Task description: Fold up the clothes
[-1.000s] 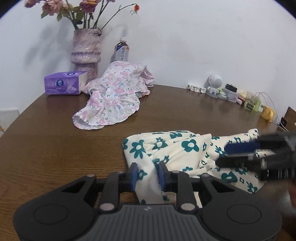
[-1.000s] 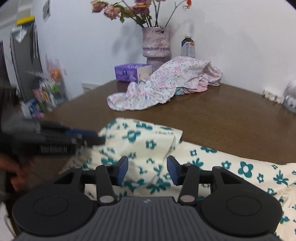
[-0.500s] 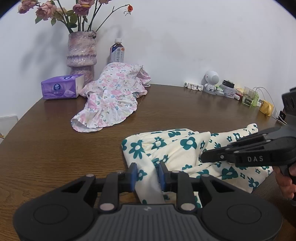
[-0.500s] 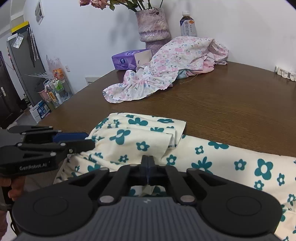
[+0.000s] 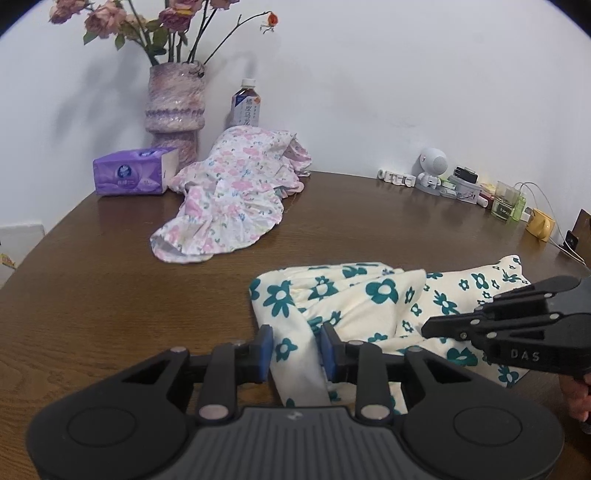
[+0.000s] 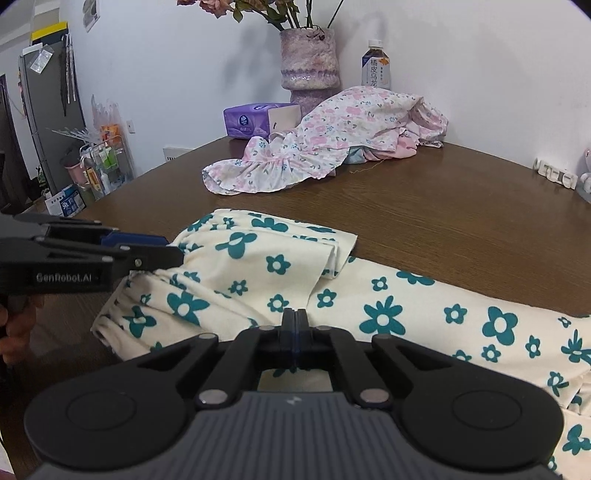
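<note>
Left gripper (image 5: 294, 349): jaws narrow and opening, a bunched fold of the green-flowered garment (image 5: 373, 295) between the pads, touching both. Right gripper (image 6: 295, 326): jaws fully closed, tips on the same garment; fabric pinched, can't tell. Garment lies on the table (image 5: 110, 295).

Vase (image 5: 176, 107) with dried flowers (image 5: 162, 22) stands at table's (image 5: 92, 295) far edge against wall. Tea bottle (image 5: 245, 105) upright just right of vase. Purple tissue pack (image 5: 133, 177) lies in front-left of vase. Far right along wall: white robot figure (image 5: 431, 168), small containers (image 5: 465, 186), green glass (image 5: 505, 206), yellow cup (image 5: 540, 229). Right wrist view: cluttered rack (image 6: 101, 166) on floor beyond table.
</note>
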Demonstrator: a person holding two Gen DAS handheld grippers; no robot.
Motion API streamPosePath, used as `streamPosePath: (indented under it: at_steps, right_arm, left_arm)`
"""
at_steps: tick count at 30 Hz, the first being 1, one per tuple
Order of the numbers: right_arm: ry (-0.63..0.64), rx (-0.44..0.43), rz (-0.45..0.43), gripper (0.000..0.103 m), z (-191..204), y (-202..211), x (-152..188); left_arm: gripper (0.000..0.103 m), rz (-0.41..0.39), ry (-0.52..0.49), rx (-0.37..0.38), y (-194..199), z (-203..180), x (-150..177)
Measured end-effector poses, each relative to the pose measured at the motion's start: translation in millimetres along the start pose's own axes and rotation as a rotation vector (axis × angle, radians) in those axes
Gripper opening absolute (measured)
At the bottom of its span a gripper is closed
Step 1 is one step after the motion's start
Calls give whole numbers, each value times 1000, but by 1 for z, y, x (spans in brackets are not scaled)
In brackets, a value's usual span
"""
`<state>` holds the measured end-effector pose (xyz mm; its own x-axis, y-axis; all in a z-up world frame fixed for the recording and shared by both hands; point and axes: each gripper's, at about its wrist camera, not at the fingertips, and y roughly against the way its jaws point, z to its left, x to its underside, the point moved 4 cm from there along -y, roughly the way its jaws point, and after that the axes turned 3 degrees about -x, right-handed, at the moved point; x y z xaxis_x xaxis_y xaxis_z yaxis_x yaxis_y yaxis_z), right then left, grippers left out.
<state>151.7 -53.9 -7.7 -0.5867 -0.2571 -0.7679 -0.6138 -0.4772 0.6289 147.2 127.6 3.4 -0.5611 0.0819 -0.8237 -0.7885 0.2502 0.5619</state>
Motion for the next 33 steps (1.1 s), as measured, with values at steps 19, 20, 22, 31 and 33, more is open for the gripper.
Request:
streamPosePath:
  at_steps: [19, 20, 22, 31, 33]
  right_arm:
    - [-148, -92, -48, 37, -23, 2, -37]
    - [-155, -98, -37, 37, -23, -3, -39]
    - [-170, -114, -14, 34, -23, -14, -41]
    - [-98, -103, 53, 1, -14, -15, -21]
    - [-76, -99, 58, 1, -12, -16, -19]
  left_arm:
    - [20, 80, -67, 63, -28, 2, -8]
    - [20, 79, -67, 61, -28, 2, -8]
    - [20, 76, -66, 56, -27, 2, -7]
    - [22, 59, -55, 60, -26, 7, -27]
    - [22, 71, -61, 62, -31, 7, -29]
